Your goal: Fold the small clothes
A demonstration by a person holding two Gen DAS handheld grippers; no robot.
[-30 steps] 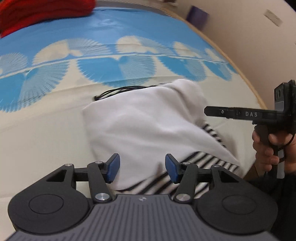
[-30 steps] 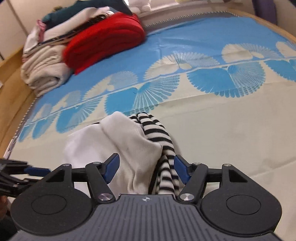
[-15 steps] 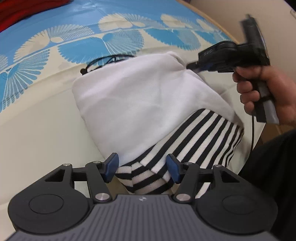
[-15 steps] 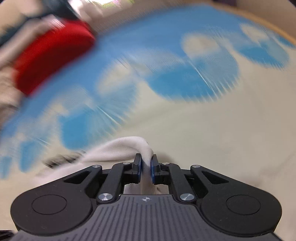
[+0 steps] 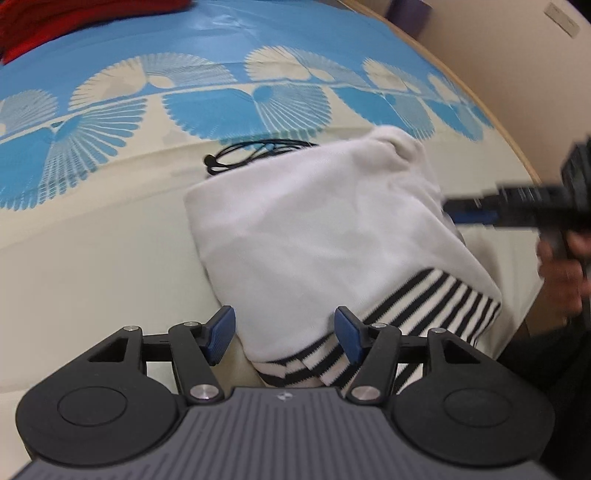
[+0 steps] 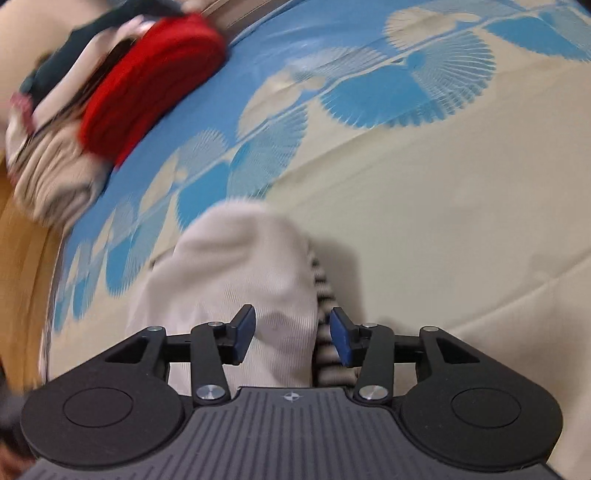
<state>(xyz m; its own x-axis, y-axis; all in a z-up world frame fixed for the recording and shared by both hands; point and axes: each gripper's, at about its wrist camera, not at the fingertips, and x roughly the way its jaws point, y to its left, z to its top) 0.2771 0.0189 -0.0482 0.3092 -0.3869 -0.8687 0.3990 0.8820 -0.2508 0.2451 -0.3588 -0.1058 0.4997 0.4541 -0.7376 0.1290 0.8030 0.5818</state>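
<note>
Cream bedsheet (image 5: 92, 258) with a blue fan-patterned band across the upper half of the left wrist view; red folded cloth (image 5: 74, 18) at upper left, black cord (image 5: 255, 153) coiled at centre just above the garment, tan wall (image 5: 517, 55) at upper right. White garment with striped trim (image 5: 314, 240) heaped on the bed at centre, striped edge toward lower right. Left tongs (image 5: 284, 334) spread wide at bottom centre, blue pads either side of the garment's near edge, not clamped. Right tongs (image 5: 469, 214) blurred at right edge, beside the white fabric.

Stacked clothes (image 6: 48, 155) and the red cloth (image 6: 147, 85) blurred at upper left of the right wrist view, wooden bed edge (image 6: 22, 266) at left. Garment (image 6: 240, 277) at centre, right tongs (image 6: 292, 332) parted around it, sheet (image 6: 461, 221) at right.
</note>
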